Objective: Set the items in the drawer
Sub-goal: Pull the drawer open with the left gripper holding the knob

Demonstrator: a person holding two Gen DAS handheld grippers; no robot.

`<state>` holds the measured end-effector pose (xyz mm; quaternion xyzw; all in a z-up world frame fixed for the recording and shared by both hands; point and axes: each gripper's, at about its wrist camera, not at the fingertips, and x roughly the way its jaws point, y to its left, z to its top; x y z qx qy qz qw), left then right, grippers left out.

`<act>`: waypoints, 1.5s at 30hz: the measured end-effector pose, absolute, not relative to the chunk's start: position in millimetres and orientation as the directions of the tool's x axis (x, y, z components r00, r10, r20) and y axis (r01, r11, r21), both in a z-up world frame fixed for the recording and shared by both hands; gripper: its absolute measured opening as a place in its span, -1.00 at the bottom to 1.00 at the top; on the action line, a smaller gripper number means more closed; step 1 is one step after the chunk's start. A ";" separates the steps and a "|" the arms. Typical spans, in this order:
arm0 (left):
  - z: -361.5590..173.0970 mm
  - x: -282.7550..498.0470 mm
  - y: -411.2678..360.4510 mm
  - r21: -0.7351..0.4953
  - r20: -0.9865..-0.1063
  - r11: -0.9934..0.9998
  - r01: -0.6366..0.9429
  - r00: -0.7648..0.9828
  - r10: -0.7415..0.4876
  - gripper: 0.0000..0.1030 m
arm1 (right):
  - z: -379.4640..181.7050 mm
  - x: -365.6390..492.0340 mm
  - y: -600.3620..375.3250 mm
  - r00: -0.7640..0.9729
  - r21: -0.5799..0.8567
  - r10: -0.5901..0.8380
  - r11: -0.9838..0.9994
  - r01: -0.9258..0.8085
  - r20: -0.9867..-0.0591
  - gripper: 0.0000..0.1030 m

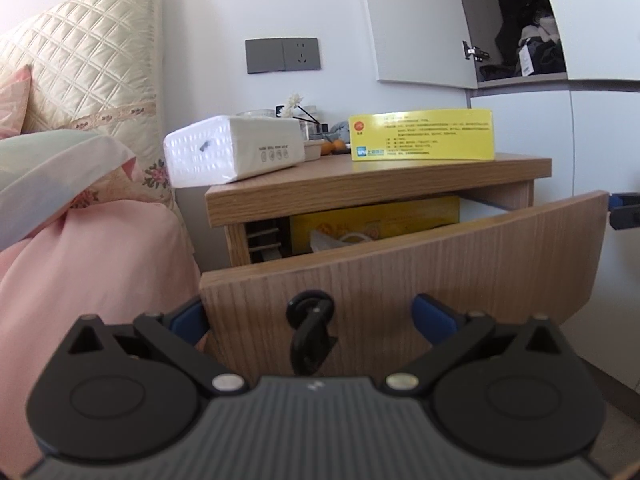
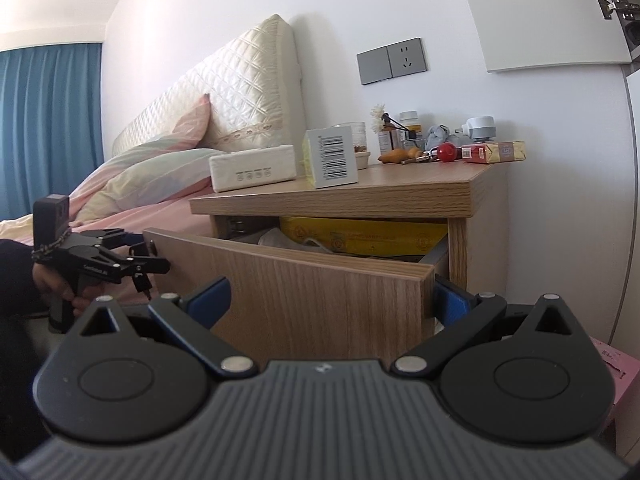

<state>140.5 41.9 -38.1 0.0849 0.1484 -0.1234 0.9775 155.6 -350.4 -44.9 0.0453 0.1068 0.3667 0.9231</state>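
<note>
Wood-grain drawer pulled out ahead of both wide-open, empty tools; loading or closing up, can't tell.

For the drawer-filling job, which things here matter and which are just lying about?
Job:
open drawer
yellow box on the nightstand
tissue pack
left hand-held gripper, open
right hand-held gripper, open

Lying about:
pillow
wall socket
red ball
bottles
blue curtain
</note>
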 end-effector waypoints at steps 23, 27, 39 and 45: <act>-34.8 101.4 40.0 0.131 -0.331 0.959 0.253 0.923 -0.198 1.00 | -41.1 123.2 -360.9 0.645 0.157 0.743 0.669 -0.727 -0.179 1.00; -33.8 95.7 40.1 0.132 -0.340 0.959 0.252 0.920 -0.195 1.00 | -40.5 117.7 -360.9 0.643 0.151 0.744 0.668 -0.729 -0.184 1.00; -30.3 82.4 37.8 0.172 -0.381 0.950 0.262 0.907 -0.182 1.00 | -40.4 97.7 -358.5 0.651 0.138 0.734 0.677 -0.723 -0.193 1.00; -30.4 82.0 37.2 0.181 -0.386 0.947 0.265 0.905 -0.179 1.00 | -39.6 95.9 -357.4 0.655 0.127 0.729 0.682 -0.720 -0.198 1.00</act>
